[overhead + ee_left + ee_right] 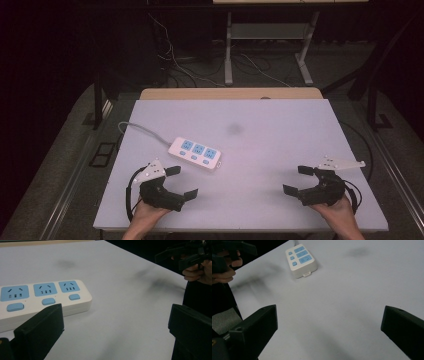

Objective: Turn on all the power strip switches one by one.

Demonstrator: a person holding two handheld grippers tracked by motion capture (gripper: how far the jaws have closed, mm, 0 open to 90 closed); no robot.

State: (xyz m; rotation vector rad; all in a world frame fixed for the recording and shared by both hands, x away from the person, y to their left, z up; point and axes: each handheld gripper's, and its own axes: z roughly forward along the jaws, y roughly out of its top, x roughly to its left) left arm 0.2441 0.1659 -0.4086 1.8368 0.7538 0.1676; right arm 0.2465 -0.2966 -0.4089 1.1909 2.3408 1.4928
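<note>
A white power strip (196,153) with three blue sockets and blue switches lies left of the table's middle, its grey cord (145,131) running off toward the left edge. The left gripper (181,182) rests near the front left, open and empty, just below the strip. In the left gripper view the power strip (42,300) lies close ahead of the left jaw. The right gripper (299,180) sits near the front right, open, nothing between its jaws. From the right gripper view the power strip (300,260) lies far ahead at the upper left.
The table (280,150) has a white top with a wooden strip (230,93) along its far edge. A faint dark smudge (234,129) marks the middle. Beyond it are table legs and cables on a dark floor. The other hand's gripper (190,255) shows at the upper right.
</note>
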